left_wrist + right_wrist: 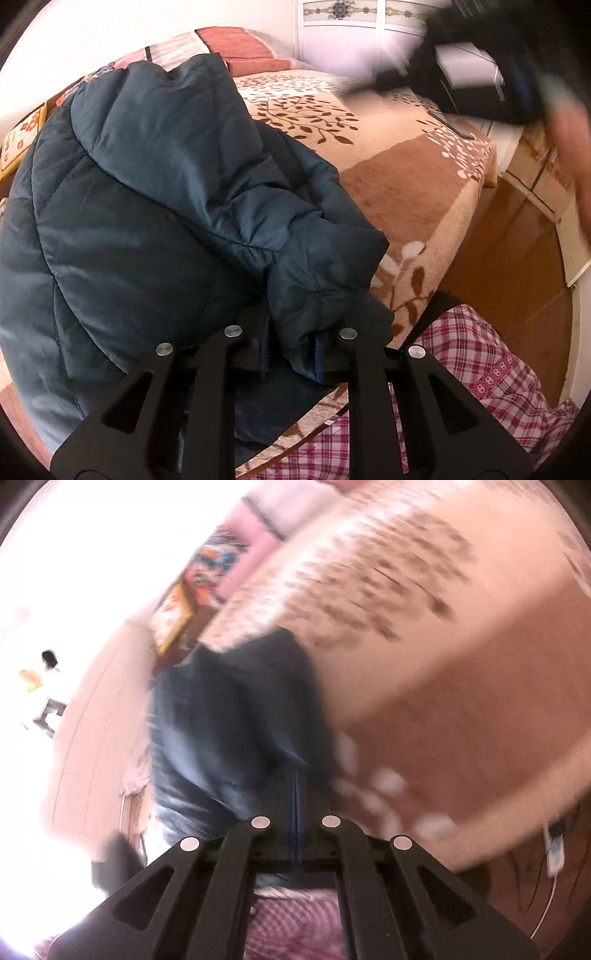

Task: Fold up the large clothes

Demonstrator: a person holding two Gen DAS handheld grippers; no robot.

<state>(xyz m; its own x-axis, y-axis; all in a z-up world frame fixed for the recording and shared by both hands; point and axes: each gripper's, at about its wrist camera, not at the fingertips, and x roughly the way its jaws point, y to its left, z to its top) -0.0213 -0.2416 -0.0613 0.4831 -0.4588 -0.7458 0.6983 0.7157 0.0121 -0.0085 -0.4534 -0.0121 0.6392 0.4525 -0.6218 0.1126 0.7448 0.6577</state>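
Note:
A dark teal puffer jacket [147, 206] lies bunched on a bed under a beige and brown leaf-patterned blanket [399, 177]. In the left wrist view my left gripper [306, 332] is at the jacket's near edge. It is shut on a thick fold of the jacket that bulges between its fingers. My right gripper [369, 81] shows as a dark blur at the upper right, off the jacket, with a hand behind it. In the blurred right wrist view the right gripper [297, 812] has its jaws together with nothing between them. The jacket [236, 720] lies just beyond its tips.
Pillows [236, 48] and a white wardrobe [354, 29] stand at the far end. A phone [452, 125] lies near the bed's right edge. The person's plaid trousers [480, 369] are at the near edge, with wooden floor [509, 258] and a white cabinet [546, 206] to the right.

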